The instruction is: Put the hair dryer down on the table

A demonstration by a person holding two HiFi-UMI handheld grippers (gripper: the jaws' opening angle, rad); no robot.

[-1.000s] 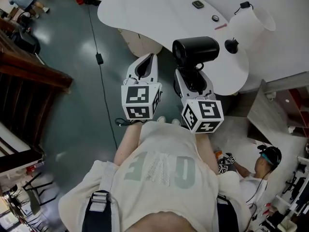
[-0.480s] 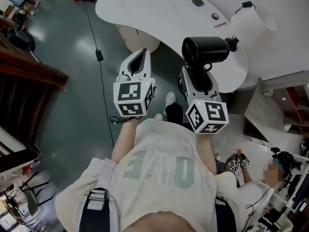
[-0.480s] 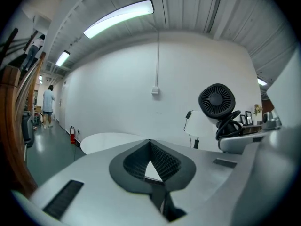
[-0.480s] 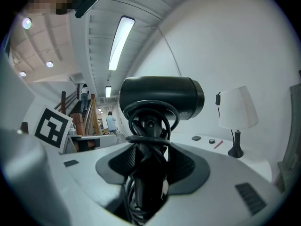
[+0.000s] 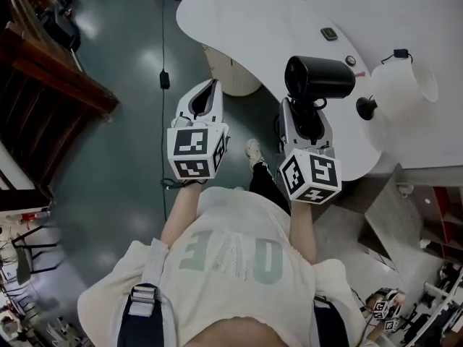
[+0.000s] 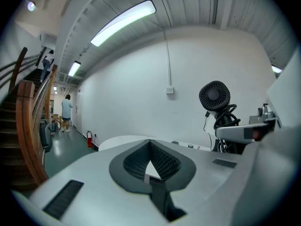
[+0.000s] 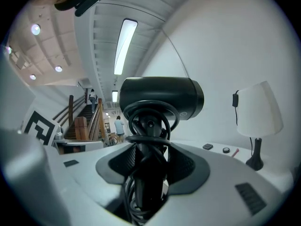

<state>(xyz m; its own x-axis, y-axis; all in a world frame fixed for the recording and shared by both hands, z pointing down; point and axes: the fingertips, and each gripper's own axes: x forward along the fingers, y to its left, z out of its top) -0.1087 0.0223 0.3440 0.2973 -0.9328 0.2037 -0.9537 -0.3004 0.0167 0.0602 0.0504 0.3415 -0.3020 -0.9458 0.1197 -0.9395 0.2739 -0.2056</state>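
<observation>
Hair dryer (image 5: pixel 320 78) upright, its handle and wound cord clenched in the right gripper (image 5: pixel 304 113), barrel at 12 o'clock over the desk (image 5: pixel 239 20) edge; left gripper (image 5: pixel 210 89) closed, empty.

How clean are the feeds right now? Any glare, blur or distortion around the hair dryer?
Head view: sharp, the glossy floor shows soft reflections, the white table is bright but not washed out. Right gripper view: heavy fisheye bending and dark corners, the hair dryer crisp, the ceiling light blown out. Left gripper view: same fisheye, no motion blur.
</observation>
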